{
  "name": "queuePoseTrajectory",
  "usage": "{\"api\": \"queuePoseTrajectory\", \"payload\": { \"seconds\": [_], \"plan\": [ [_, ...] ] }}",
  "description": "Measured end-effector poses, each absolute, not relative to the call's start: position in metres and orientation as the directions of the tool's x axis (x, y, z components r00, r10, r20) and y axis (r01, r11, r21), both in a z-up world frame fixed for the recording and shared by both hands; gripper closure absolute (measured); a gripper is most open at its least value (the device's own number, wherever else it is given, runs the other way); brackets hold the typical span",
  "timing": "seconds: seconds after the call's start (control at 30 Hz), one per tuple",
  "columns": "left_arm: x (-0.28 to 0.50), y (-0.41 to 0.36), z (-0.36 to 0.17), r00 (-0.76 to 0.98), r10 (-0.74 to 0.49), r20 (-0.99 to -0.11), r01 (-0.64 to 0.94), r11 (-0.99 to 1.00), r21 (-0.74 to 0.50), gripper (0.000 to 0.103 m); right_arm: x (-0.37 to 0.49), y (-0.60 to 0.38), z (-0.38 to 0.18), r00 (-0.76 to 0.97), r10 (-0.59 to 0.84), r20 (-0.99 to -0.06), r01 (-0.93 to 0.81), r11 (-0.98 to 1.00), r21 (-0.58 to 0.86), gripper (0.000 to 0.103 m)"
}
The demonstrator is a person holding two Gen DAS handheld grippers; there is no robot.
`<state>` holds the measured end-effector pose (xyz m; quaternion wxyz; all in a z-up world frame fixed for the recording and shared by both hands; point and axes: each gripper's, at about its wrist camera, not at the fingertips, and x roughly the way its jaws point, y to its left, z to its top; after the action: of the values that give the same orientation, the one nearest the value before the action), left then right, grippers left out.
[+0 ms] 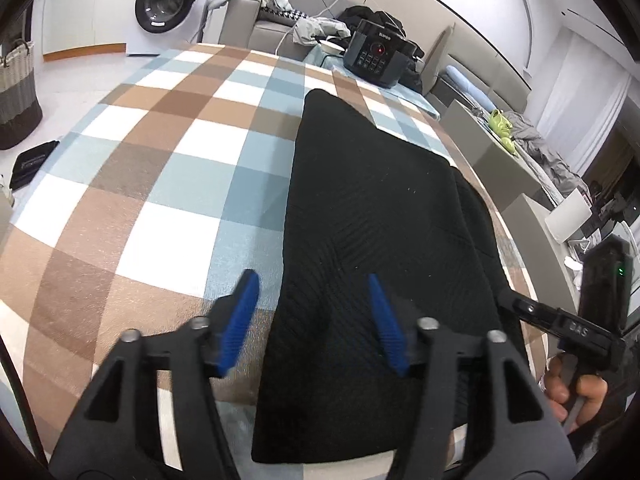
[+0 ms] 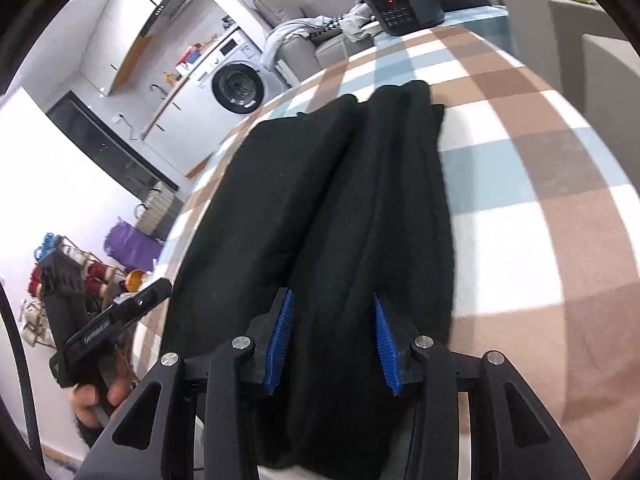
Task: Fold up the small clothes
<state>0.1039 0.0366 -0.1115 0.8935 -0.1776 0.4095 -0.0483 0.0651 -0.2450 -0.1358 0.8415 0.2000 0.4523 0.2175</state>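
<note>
My left claw [image 1: 312, 320] hangs open over the near edge of the black garment [image 1: 372, 216], nothing between its blue fingers [image 1: 240, 320]. The garment lies folded lengthwise on the checked bench [image 1: 160, 168], filling the centre and lower right of that frame. My right claw [image 2: 330, 340] stands part open astride a fold of it, pads [image 2: 280, 340] not visibly pressing (hard to be sure). At upper centre, a dark cooker [image 1: 378, 56] reads "SUPOR".
</note>
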Motion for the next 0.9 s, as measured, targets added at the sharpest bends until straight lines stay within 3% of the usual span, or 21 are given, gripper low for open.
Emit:
{"api": "queuePoseTrajectory", "payload": {
  "seconds": [0.1,0.13,0.2,0.37,0.47,0.6,0.7,0.9],
  "plan": [
    [0.098,0.03,-0.105,0.664,-0.252,-0.704,-0.037,0.929,-0.368,0.047,0.077,-0.241,-0.137,0.505,0.55,-0.665,-0.191,0.823,0.536,0.064],
    [0.097,0.027,-0.104,0.664,-0.255,-0.703,-0.032,0.929,-0.368,0.047,0.079,-0.238,-0.137,0.51,0.547,-0.664,-0.197,0.826,0.529,0.069],
    [0.097,0.021,-0.102,0.663,-0.262,-0.701,-0.02,0.93,-0.367,0.047,0.085,-0.23,-0.135,0.524,0.5,-0.689,-0.209,0.86,0.465,0.098],
    [0.092,0.009,-0.095,0.661,-0.279,-0.696,0.011,0.932,-0.363,0.047,0.063,-0.222,-0.087,0.624,0.427,-0.655,-0.282,0.904,0.321,0.099],
    [0.091,0.004,-0.094,0.661,-0.287,-0.693,0.023,0.931,-0.363,0.047,0.062,-0.241,-0.09,0.651,0.354,-0.671,-0.212,0.934,0.287,0.099],
    [0.095,-0.006,-0.1,0.64,-0.3,-0.708,0.039,0.932,-0.36,0.047,0.083,-0.257,-0.132,0.527,0.364,-0.768,-0.128,0.927,0.352,0.097],
    [0.096,-0.012,-0.104,0.628,-0.297,-0.719,0.045,0.937,-0.347,0.047,0.079,-0.262,-0.131,0.534,0.383,-0.754,-0.131,0.918,0.373,0.088],
    [0.097,-0.009,-0.112,0.609,-0.292,-0.737,0.028,0.937,-0.349,0.047,0.066,-0.276,-0.125,0.564,0.348,-0.749,-0.084,0.926,0.367,0.085]
  ]
}}
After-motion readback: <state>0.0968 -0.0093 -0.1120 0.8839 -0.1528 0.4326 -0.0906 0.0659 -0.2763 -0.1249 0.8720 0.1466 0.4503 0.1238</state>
